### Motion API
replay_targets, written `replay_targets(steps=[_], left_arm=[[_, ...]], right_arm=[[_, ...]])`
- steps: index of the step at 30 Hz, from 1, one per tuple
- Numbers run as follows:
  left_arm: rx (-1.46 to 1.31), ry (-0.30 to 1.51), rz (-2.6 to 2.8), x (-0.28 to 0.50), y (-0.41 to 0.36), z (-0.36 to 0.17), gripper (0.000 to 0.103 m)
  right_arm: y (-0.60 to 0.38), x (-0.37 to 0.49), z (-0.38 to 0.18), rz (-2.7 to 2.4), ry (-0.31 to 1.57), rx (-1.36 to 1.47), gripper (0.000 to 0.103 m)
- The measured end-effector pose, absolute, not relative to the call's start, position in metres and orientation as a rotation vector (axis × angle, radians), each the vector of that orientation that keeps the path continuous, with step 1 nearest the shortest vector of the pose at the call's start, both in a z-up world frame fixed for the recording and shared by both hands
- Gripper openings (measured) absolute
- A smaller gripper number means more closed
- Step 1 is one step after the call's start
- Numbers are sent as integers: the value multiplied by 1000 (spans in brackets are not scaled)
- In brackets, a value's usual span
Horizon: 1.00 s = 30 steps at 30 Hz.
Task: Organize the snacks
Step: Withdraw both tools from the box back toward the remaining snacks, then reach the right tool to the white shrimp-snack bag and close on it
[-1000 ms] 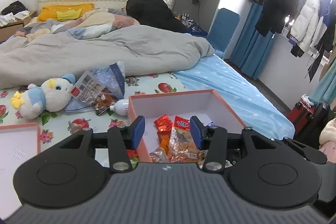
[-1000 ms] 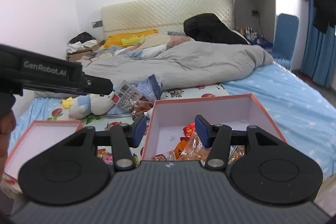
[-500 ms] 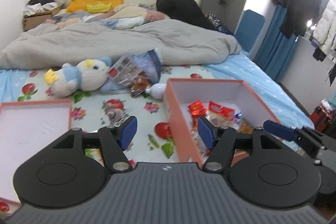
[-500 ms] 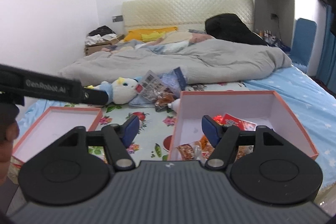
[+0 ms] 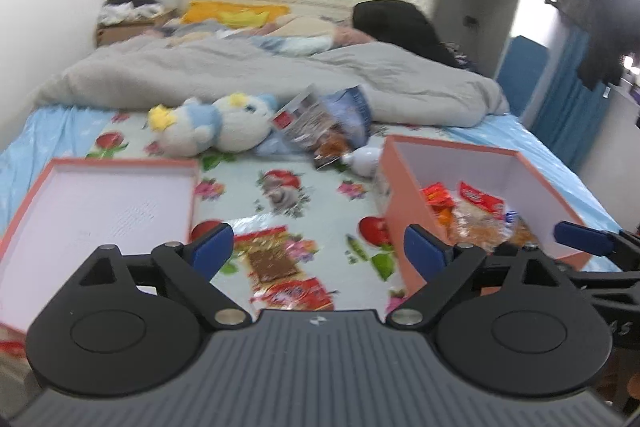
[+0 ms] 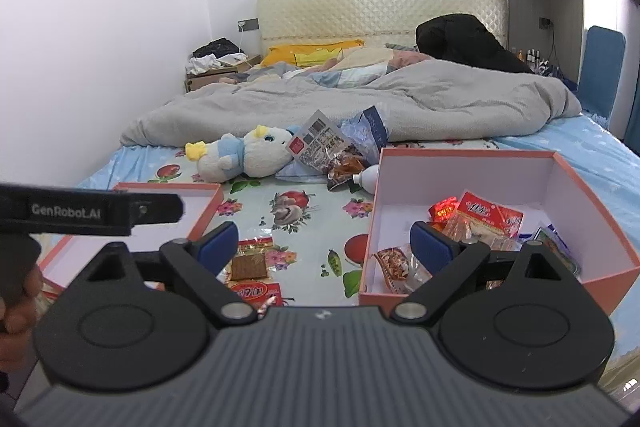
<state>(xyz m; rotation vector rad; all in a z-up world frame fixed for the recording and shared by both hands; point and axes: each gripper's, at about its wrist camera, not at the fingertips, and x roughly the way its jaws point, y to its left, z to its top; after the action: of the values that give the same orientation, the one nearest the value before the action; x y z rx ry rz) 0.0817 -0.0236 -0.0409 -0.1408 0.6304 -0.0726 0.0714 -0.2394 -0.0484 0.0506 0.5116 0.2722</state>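
An open orange box (image 6: 472,163) with a white interior holds several red and orange snack packets (image 6: 486,217). A red-and-gold snack packet (image 5: 280,269) lies flat on the floral sheet beside it.

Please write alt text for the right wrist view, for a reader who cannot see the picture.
The open right hand-held gripper hovers over a flowered bed sheet, between a loose snack packet on its left and a pink box holding several snack packs. Behind lie a plush toy, an opened snack bag and a grey duvet.
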Motion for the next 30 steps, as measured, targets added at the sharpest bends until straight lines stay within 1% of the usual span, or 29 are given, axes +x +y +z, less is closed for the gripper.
replay_targets(steps=[5,13,20,30], left_arm=[[-151,670,-54,88,-16,-70,94],[-192,757,-50,109,-9,-113,94],[-251,816,-62,139,-6,-148,94],[-232,867,-70,194,-7,-185,93]], right_arm=[[-239,75,-60,278,518,72,94],[-230,99,-74,312,581,51,94],[-216,129,-77,377,591,-57,94],[-197,205,-79,440,640,-209,94]])
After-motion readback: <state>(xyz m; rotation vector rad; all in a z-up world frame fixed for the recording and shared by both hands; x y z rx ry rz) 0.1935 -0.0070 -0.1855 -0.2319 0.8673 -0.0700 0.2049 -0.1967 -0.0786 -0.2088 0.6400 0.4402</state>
